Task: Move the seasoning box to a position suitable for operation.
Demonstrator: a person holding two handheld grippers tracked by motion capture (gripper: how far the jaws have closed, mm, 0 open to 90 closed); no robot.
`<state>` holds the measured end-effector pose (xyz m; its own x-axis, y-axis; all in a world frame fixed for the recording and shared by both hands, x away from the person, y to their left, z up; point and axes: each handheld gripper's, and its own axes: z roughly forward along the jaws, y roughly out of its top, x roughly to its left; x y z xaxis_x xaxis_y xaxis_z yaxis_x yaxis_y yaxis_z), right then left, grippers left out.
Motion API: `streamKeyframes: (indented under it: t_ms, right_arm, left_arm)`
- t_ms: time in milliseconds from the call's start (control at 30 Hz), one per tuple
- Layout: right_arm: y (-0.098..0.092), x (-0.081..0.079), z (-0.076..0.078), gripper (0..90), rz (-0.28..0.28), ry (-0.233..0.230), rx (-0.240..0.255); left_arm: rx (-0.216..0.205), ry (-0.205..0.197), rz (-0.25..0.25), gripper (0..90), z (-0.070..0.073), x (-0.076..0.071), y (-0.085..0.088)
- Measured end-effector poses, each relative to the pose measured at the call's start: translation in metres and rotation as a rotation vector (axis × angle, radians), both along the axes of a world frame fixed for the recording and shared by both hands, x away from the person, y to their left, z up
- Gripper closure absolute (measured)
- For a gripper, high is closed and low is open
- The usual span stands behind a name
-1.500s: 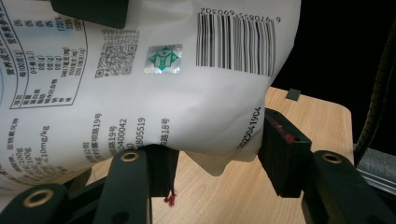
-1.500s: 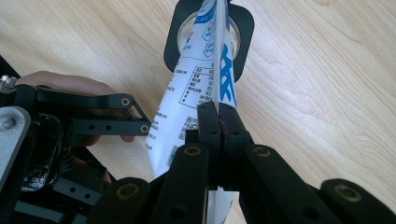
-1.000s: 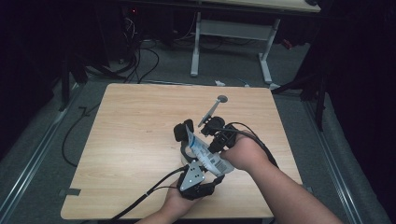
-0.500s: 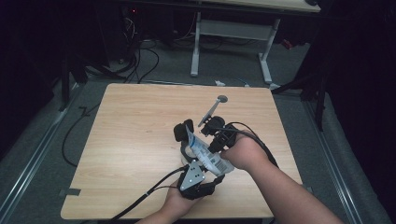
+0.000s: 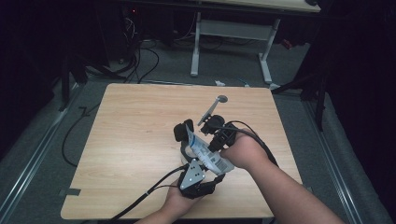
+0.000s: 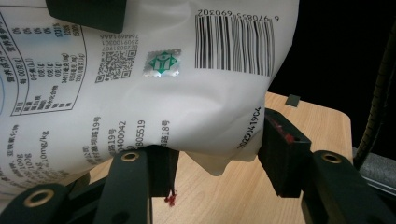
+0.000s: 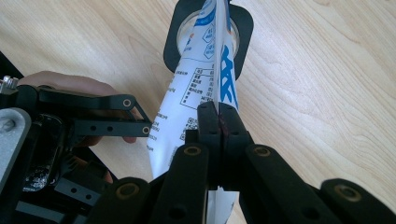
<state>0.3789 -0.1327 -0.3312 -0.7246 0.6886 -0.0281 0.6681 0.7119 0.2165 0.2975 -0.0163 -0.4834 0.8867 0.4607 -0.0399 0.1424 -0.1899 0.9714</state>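
A white pouch [image 5: 204, 153] with blue print and a barcode is held between both grippers above the wooden table [image 5: 130, 121]. My left gripper [image 5: 198, 162] grips its bulging body from below; in the left gripper view the pouch [image 6: 163, 93] presses against both pads of that gripper [image 6: 219, 154]. My right gripper [image 7: 218, 116] is shut on the pouch's flat edge seam [image 7: 196, 93]. The pouch's far end tilts down over a black holder with a round opening [image 7: 208, 28], which the high view shows [image 5: 183, 132] on the table.
A grey long-handled spoon [image 5: 212, 109] lies on the table just beyond the hands. Both grippers' cables trail toward the table's near edge. Cables lie on the floor to the left, and another table's white legs [image 5: 266, 60] stand behind.
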Motion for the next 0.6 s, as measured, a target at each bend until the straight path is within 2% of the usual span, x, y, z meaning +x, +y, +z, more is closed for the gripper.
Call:
streamKeyframes:
  t_ms: [300,600]
  right_arm:
    - [0.0011,0.0008,0.0009,89.8,-0.008,0.004,0.003]
    - [0.0012,0.0033,0.0003,89.9,0.01,0.0,0.004]
  left_arm:
    - [-0.003,0.0,0.003,51.8,0.0005,0.0009,-0.0001]
    - [-0.003,-0.001,0.006,51.7,0.0002,0.0022,0.0003]
